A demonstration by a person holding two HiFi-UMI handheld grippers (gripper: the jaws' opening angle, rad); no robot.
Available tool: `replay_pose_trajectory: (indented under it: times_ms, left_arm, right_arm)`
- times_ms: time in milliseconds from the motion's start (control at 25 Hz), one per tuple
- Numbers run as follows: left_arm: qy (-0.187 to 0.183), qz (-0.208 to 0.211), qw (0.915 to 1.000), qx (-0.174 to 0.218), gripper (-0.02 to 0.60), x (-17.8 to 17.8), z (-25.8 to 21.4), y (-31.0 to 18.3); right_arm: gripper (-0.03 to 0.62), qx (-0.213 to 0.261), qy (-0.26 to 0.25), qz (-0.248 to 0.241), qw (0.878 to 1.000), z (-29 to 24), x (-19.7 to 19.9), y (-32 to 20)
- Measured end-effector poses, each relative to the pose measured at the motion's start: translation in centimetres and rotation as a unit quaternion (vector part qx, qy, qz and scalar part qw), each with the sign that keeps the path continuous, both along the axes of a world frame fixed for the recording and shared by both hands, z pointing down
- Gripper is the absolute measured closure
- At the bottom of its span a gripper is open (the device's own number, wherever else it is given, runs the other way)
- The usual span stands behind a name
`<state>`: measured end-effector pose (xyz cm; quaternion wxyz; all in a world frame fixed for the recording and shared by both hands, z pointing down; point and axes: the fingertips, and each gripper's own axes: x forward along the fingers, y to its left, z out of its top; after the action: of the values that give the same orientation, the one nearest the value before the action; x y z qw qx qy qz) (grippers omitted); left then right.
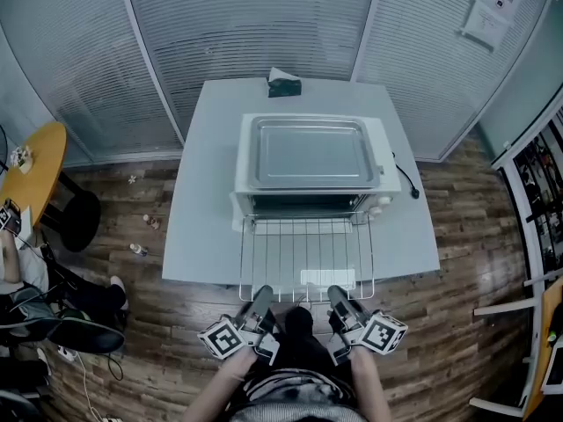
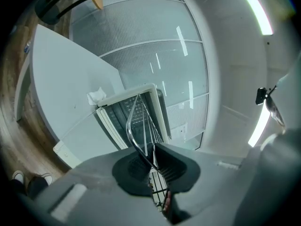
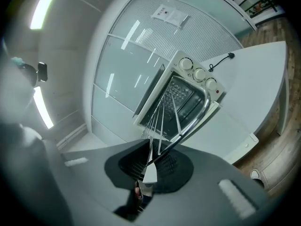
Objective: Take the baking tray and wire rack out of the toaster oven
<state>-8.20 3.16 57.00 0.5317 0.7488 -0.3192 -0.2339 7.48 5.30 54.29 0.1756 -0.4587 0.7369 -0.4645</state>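
Glass-walled room, white worktop [image 1: 202, 236]: wire rack [image 1: 303, 253] is hanging half out.
Seemingly done, the baking tray [image 1: 308, 152] is lying atop the toaster oven [image 1: 384, 161]; left claw [image 1: 262, 293] and right claw [image 1: 337, 294] are clamping the rack's front rail beyond the worktop's near edge.

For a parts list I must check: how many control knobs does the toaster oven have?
3, in a row on the toaster oven front panel, in the right gripper view: top knob, middle knob, bottom knob. None seems hidden.

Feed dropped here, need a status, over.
Grippers: left gripper and right gripper shut on wire rack, front edge. Rack drawn out of toaster oven, baking tray on its top. Nothing in rack's path.
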Motion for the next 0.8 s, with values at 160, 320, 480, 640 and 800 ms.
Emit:
replay_pose_trajectory:
  times_ms: [160, 320, 480, 640, 800]
  left_arm:
    - [0.016, -0.008, 0.9998, 0.011, 0.572, -0.3, -2.4, 0.3]
    - [0.022, -0.01, 0.9993, 0.028, 0.572, -0.4, -4.3, 0.2]
    - [0.022, -0.012, 0.9985, 0.048, 0.572, -0.4, -6.4, -1.0]
    - [0.018, -0.021, 0.998, 0.056, 0.572, 0.0, -8.0, -3.2]
    - [0.01, -0.024, 0.998, 0.058, 0.572, 0.4, -8.9, -5.7]
  right_arm:
    - [0.574, 0.018, 0.004, 0.0, 1.0, -1.7, -0.1, 0.3]
    - [0.574, 0.039, -0.001, -0.004, 0.999, -3.5, -0.1, 0.2]
    - [0.575, 0.072, -0.015, -0.009, 0.997, -5.6, -0.2, -1.1]
    - [0.574, 0.082, -0.024, -0.009, 0.996, -6.9, 0.2, -3.3]
    - [0.572, 0.076, -0.026, -0.011, 0.997, -7.5, 0.5, -5.9]
